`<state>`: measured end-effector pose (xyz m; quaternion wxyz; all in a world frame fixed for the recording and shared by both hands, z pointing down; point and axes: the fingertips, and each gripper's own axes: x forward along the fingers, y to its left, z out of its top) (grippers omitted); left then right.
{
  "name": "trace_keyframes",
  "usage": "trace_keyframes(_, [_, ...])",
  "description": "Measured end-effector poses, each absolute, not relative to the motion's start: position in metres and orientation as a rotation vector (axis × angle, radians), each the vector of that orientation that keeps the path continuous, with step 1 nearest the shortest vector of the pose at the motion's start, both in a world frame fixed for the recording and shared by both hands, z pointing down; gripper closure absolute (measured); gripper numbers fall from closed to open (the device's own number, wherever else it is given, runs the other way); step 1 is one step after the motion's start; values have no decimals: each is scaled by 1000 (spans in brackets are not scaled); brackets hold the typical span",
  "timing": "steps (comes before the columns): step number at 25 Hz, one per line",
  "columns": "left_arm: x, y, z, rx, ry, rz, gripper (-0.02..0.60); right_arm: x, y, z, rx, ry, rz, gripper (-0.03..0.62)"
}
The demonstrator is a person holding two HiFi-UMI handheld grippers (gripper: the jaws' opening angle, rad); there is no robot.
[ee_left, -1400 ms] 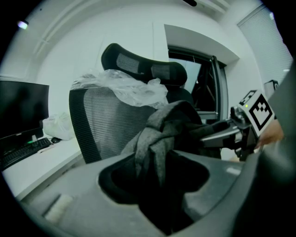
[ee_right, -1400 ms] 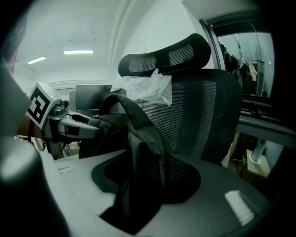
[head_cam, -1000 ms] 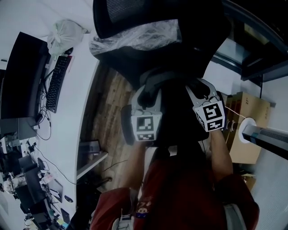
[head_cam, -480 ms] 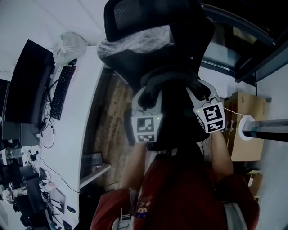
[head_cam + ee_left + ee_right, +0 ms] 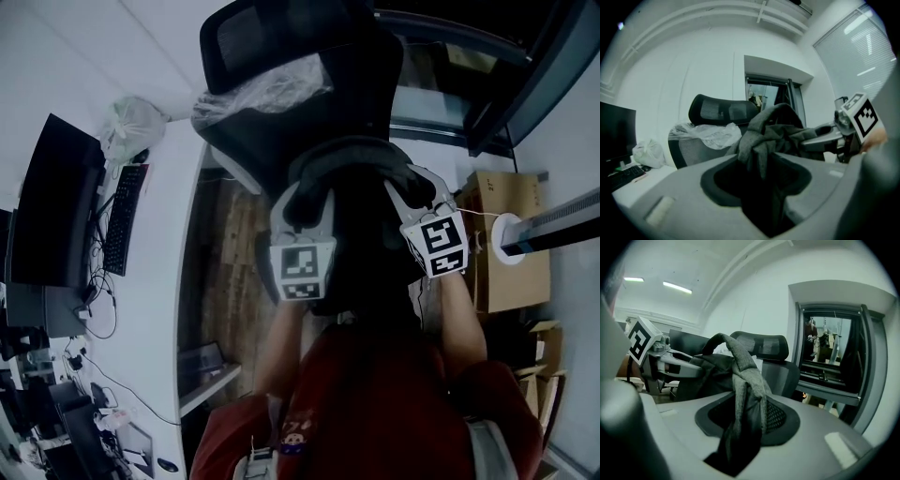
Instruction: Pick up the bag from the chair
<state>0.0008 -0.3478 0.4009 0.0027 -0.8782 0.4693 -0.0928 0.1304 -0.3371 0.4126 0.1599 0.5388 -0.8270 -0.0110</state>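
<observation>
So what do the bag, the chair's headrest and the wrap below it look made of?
The bag is probably grey woven fabric, matte: heathered weave, soft folds. The headrest seems to be black mesh, with a fine grid showing across it. The wrap looks like thin clear plastic film, glossy and crinkled.

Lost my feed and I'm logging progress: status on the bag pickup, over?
Left gripper shut on bag. Right gripper shut on it too. Bag held between them, in front of chair. Nothing seen in the way.
</observation>
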Motion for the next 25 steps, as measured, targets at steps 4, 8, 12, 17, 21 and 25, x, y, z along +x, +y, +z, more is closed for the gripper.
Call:
trace_keyframes(4, [11, -332, 393, -2786, 1393, -272, 397, 140, -315, 405, 1609, -2307, -43, 454])
trace_keyframes(8, [18, -303, 392, -2826, 1326, -311, 399, 146, -279, 406, 1652, -2269, 0, 454])
trace_keyframes(12, [29, -288, 382, -2851, 1282, -297, 399, 157, -261, 393, 1685, -2247, -12, 453])
trace_keyframes(17, [37, -269, 378, -2871, 1237, -306, 399, 163, -239, 389, 1713, -2232, 2, 453])
trace_keyframes(21, [42, -260, 374, -2874, 1203, -315, 399, 168, -227, 388, 1741, -2220, 10, 453])
trace_keyframes(25, [45, -256, 373, -2874, 1191, -316, 399, 170, -222, 386, 1751, -2219, 9, 451])
